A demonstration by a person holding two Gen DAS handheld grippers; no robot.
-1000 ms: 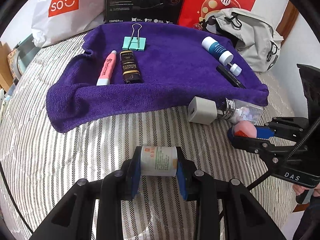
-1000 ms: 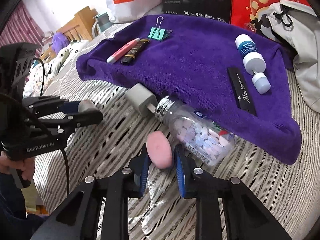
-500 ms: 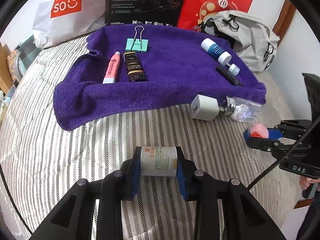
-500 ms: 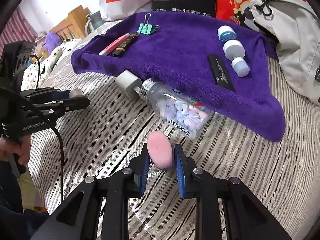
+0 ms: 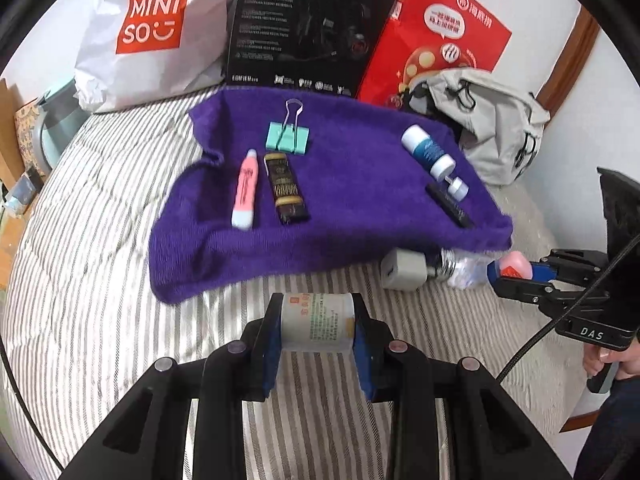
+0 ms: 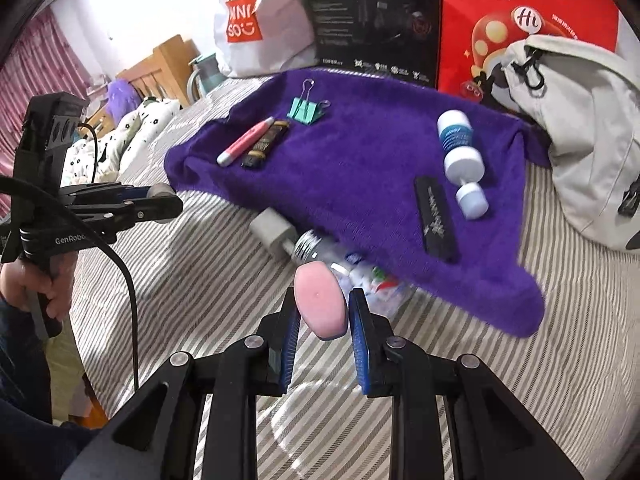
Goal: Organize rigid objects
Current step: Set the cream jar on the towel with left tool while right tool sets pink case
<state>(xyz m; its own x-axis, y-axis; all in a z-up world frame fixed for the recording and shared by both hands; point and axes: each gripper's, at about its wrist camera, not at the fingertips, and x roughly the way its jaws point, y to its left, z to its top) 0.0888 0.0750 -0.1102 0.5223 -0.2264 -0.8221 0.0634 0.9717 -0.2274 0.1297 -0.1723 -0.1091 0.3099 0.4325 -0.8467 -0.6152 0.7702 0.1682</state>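
Two grippers hang low over the near part of a striped bed (image 5: 100, 280), each clamped on something. The left gripper (image 5: 317, 326) holds a small white jar (image 5: 317, 322) sideways between its blue pads, printed label facing up. The right gripper (image 6: 322, 312) pinches a pink oval sponge (image 6: 320, 300) — the sponge stands up above the pad tips, tilted toward the left pad. A hand (image 6: 24, 284) grips the left tool's handle at the bed's left edge.

Just past the grippers, at the near edge of a purple towel (image 5: 352, 184), a grey charger plug (image 5: 402, 269) lies touching the metal cap of a clear bottle of pastel tablets (image 6: 360, 276); the bottle's far side is tucked under the towel's hem.

On the towel, toward its left side, a pink tube (image 5: 245, 188) and a dark brown tube (image 5: 286, 188) lie side by side, with a mint binder clip (image 5: 288, 136) just beyond them. Toward its right side lie a flat black case (image 6: 436, 220) and, beside it, a blue-and-white bottle (image 6: 458, 144) with its small cap (image 6: 472, 200) off the end.

Along the bed's far edge stand a white shopping bag (image 5: 148, 36), a black box (image 5: 308, 28) and a red bag (image 5: 444, 36) — a grey backpack (image 5: 496, 128) slumps in the far right corner.
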